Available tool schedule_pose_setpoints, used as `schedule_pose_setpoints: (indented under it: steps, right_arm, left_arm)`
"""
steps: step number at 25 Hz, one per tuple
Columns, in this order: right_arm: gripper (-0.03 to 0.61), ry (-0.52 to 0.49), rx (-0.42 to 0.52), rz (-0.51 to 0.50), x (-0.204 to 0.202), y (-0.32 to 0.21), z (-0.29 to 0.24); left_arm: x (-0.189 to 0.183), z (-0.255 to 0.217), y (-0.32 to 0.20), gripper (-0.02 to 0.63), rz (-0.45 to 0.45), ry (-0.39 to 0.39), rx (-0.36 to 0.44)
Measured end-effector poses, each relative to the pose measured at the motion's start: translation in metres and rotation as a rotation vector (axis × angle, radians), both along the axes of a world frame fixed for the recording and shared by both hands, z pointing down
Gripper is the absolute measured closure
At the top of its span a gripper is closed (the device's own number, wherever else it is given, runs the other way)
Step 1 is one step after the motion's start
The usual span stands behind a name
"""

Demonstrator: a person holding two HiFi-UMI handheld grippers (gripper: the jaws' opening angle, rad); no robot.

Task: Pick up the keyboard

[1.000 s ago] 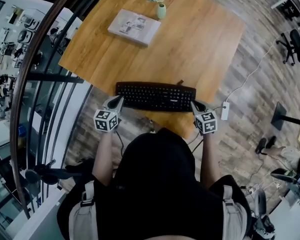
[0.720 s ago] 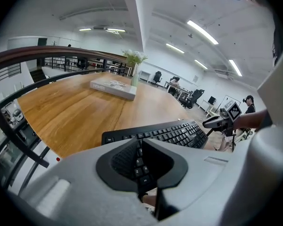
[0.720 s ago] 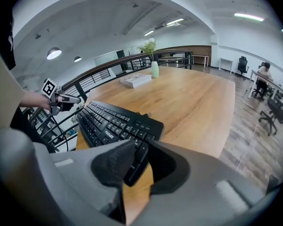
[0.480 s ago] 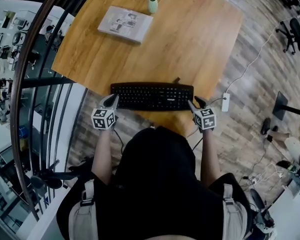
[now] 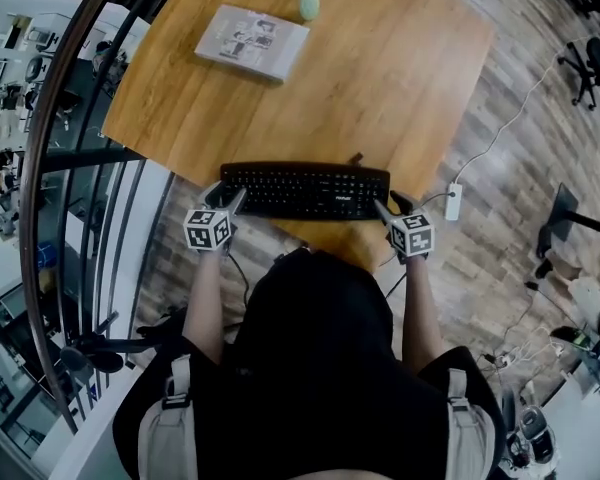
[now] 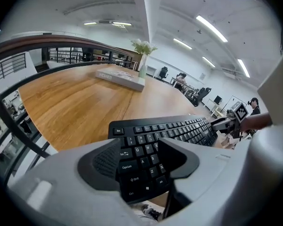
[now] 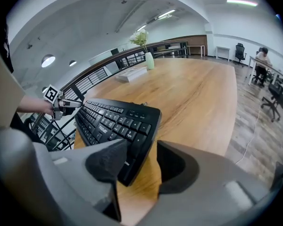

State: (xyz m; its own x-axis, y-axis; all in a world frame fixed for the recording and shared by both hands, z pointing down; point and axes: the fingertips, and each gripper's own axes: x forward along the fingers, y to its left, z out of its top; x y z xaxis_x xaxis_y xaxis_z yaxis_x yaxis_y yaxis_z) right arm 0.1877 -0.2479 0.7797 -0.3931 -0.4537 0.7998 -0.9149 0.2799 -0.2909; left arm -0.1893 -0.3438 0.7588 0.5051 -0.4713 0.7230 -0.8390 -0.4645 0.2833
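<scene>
Two hand-held grippers and one keyboard are entered, listed from the left.

1. Left hand-held gripper: angled forward and down at the keyboard's left end. Its jaws have just been opening and are seen apart. The left-end keys are framed between them, with no pad pressed on.

2. Keyboard: black, laid flat along the near edge of the counter. Its long axis is set left to right, so one short end is presented to each gripper.

3. Right hand-held gripper: likewise angled down, at the keyboard's right near corner. Its jaws have just been opening and are held apart. The corner is seen between them, unclamped.

Both grippers are judged about equally near. The lift is judged to call for each end to be taken across its thickness and both clamped before raising.
</scene>
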Motion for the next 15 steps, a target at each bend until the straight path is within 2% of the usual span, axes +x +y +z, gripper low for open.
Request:
schedule_pose_setpoints:
  steps: [5, 8, 12, 15]
  right_arm:
    - [0.374, 0.022, -0.018, -0.015, -0.001, 0.001, 0.007]
    - [0.374, 0.016, -0.019, -0.007, 0.000, 0.002, 0.008]
    - [0.374, -0.013, -0.015, 0.004, 0.001, 0.003, 0.008]
    - [0.373, -0.018, -0.007, 0.003, 0.002, 0.004, 0.007]
  left_arm:
    - [0.000, -0.008, -0.001, 0.371, 0.007, -0.050, 0.083]
    - [-0.008, -0.012, -0.004, 0.371, -0.022, -0.083, 0.132]
    - [-0.016, 0.003, 0.000, 0.342, -0.023, -0.103, 0.056]
    - [-0.016, 0.010, 0.003, 0.333, -0.029, -0.049, -0.003]
